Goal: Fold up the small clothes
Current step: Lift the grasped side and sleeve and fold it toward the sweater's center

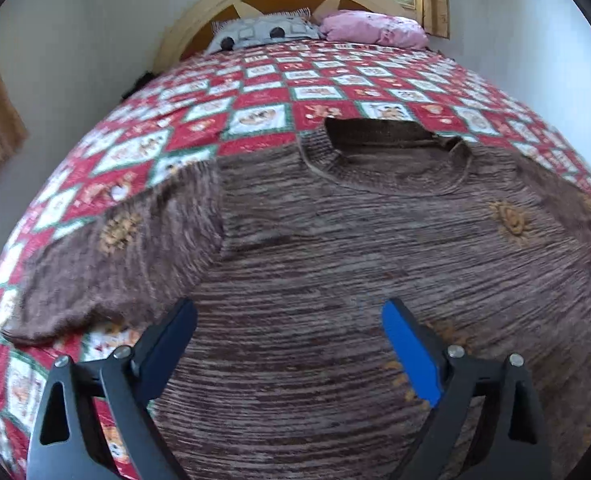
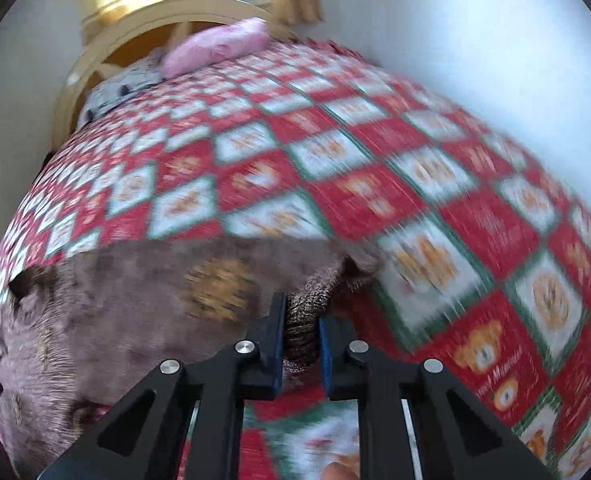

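The sweater (image 1: 315, 240) is coarse, ribbed brown knit, matt, with stitched orange patches. The quilt (image 1: 255, 92) is printed cloth. Each tool (image 1: 289, 320) (image 2: 301, 332) is matt black plastic with shiny metal rivets and blue pads (image 1: 411, 352). The headboard (image 1: 199, 20) looks like painted wood.

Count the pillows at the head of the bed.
2. A grey patterned pillow lies against the headboard, left in the left wrist view; a pink pillow lies beside it on the right, below the window. More may be hidden behind them.
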Demonstrator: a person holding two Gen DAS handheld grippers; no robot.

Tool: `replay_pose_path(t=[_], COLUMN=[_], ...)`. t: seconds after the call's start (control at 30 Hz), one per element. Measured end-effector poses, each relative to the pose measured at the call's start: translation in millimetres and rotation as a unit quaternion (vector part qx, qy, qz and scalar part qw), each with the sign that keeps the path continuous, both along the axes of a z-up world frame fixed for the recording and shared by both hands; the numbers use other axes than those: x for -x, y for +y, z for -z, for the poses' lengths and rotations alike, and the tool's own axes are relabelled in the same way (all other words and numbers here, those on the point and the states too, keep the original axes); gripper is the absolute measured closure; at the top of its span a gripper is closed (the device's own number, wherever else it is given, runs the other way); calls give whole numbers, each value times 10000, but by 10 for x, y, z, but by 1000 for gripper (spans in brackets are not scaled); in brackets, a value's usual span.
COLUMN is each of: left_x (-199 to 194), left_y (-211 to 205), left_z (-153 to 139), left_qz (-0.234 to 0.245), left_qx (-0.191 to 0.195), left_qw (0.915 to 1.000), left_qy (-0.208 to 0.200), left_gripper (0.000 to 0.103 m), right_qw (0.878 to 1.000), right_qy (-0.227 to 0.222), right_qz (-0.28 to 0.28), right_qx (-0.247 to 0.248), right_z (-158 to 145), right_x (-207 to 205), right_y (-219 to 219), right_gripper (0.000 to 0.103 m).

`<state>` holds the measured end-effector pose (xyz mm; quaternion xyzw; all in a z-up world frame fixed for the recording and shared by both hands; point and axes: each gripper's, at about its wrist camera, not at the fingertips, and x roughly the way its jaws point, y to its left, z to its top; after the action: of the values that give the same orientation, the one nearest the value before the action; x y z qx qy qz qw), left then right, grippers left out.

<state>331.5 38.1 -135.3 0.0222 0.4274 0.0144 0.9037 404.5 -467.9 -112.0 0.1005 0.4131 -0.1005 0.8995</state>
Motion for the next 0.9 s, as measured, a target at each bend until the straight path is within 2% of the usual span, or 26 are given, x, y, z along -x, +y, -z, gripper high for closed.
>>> replay_pose_path(t=[0.13,0.27,0.33,0.43,0.5,0.53,0.6,0.63,0.67,0.8,0.83,0.9], left_x=[-12,25,30,29,38,41,40,42,42,2,-26,-81], left_y=[50,40,41,92,100,92,45,9,-54,-301,-387,-608], left_z=[-11,-44,-64,-75,-91,-101,-126,-137,-152,-174,-179,-190], left_qz=[25,75,52,78,109,136,221,284,354,684,771,983], left_qx=[286,322,352,633,792,858,955,1002,1041,1227,1280,1373], left_qw=[9996,9995,9994,9979,9967,9961,9950,9944,9938,9895,9881,9847], left_qy=[58,0,13,133,155,168,185,182,183,339,378,433], left_gripper=[7,8,7,8,8,8,8,8,10,20,22,33], right_qw=[9954,9832,9744,9585,9473,9442,9377,9369,9377,9512,9557,9655], right_qy=[-312,-479,-461,-371,-184,-92,191,255,280,270,229,59], right_qz=[-816,-1674,-2115,-2751,-3168,-3278,-3469,-3485,-3458,-3010,-2866,-2542], right_qx=[382,553,614,648,443,310,-6,-116,-200,-624,-624,-555], right_z=[-341,-491,-463,-299,-117,-34,155,215,256,337,326,298], right_x=[-155,-253,-311,-305,-272,-259,-207,-164,-116,125,182,338], right_y=[689,1474,1874,2421,2708,2773,2849,2823,2764,2255,2144,1928], right_gripper=[89,89,89,89,89,87,58,52,48,48,48,48])
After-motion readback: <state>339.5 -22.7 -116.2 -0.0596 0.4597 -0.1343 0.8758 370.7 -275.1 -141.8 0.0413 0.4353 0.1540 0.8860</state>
